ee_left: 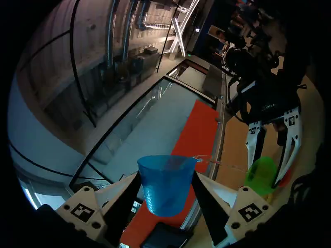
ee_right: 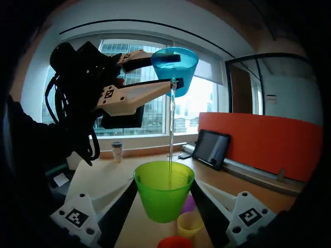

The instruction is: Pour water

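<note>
Grippers first: the left gripper (ee_left: 166, 177) clamps a blue cup (ee_left: 165, 192), with one finger pressed on each side of its wall. The right gripper (ee_right: 164, 184) holds a green cup (ee_right: 163, 202) the same way, both fingers against its sides, below the blue cup's lip. A thin stream of water (ee_right: 171, 124) runs unbroken from that lip down into the green cup's open mouth. Black cables (ee_right: 82, 136) hang behind the left gripper, as seen in the right gripper view.

Surroundings: a wooden desk (ee_right: 99, 177) lies beneath both cups. A yellow cup (ee_right: 189, 223) and a red cup (ee_right: 176, 242) stand on it near the foot of the green cup. Something purple (ee_right: 189, 203) sits beside them; its form cannot be told. A tablet (ee_right: 212, 149) leans close to an orange partition (ee_right: 265, 140). A small jar (ee_right: 117, 151) stands by the window (ee_right: 157, 111), well apart from the cups.

Blue cup: translucent, tapered, held high in front of the window. Its long axis is tipped well off the vertical, with the pouring lip lowest. Green cup: translucent, tapered, upright, long axis vertical, mouth facing up.
</note>
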The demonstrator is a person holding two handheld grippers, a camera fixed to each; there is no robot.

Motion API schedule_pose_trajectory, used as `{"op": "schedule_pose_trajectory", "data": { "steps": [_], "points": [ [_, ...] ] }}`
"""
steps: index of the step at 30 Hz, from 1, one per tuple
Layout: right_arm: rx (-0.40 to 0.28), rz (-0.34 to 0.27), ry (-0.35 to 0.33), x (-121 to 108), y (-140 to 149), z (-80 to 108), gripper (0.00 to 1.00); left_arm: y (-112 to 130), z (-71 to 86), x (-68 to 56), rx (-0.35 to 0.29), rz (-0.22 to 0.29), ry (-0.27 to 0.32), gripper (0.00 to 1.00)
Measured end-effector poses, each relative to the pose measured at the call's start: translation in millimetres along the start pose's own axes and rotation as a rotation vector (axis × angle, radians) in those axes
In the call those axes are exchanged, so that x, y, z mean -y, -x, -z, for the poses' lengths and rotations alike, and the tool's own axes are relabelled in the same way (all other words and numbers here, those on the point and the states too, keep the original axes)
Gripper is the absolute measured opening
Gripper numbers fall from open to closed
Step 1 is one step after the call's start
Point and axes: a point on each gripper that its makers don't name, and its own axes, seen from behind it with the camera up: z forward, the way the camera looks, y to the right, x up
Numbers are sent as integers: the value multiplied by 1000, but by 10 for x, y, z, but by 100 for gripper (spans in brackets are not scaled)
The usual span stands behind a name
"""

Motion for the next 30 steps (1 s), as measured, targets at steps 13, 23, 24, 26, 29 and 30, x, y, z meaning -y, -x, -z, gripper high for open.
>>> {"op": "schedule_pose_trajectory", "data": {
  "steps": [13, 23, 24, 26, 29, 30],
  "points": [
    [0, 2, 3, -11, -5, 9, 90, -47, -27, 14, -2, -67, -3, 84],
    [-1, 7, 4, -1, -13, 16, 90, -105, -28, 52, -6, -122, -9, 84],
    [-2, 7, 4, 0, -14, 17, 90, -110, -27, 58, -6, -127, -9, 84],
    [-1, 7, 4, 2, -12, 21, 90, -127, -23, 66, -8, -136, -10, 84],
    [-1, 9, 6, 2, -10, 25, 90, -150, -16, 78, -11, -152, -12, 84],
    [-1, 10, 7, 2, -10, 27, 90, -157, -14, 82, -11, -157, -13, 84]
  ]
}}
